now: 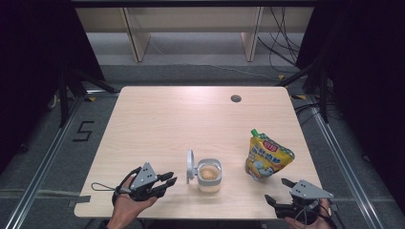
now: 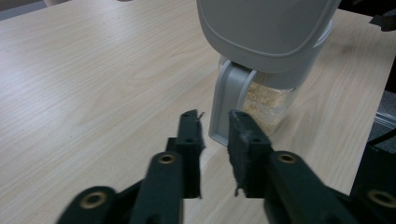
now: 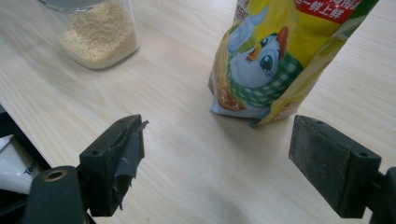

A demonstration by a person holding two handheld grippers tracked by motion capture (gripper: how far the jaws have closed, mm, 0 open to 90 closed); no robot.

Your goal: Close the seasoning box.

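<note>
A clear jar [image 1: 210, 175] of pale grains stands near the table's front edge, its grey hinged lid [image 1: 190, 167] flipped up on its left side. A yellow spouted pouch [image 1: 267, 157] stands to the right of it. My left gripper [image 1: 171, 180] lies just left of the jar and points at it. In the left gripper view its jaws [image 2: 215, 121] stand close together with a narrow gap and nothing between them, just short of the lid's hinge [image 2: 229, 98]. My right gripper [image 1: 278, 190] sits at the front right, open wide and empty [image 3: 219, 135], facing the pouch [image 3: 280, 56]; the jar [image 3: 100, 35] is off to its left.
The light wooden table [image 1: 191, 119] has a small round hole [image 1: 235, 98] near its far edge. Beyond it are wooden shelf legs [image 1: 136, 38] and loose cables [image 1: 282, 43] on the floor. Black frame posts stand at both sides.
</note>
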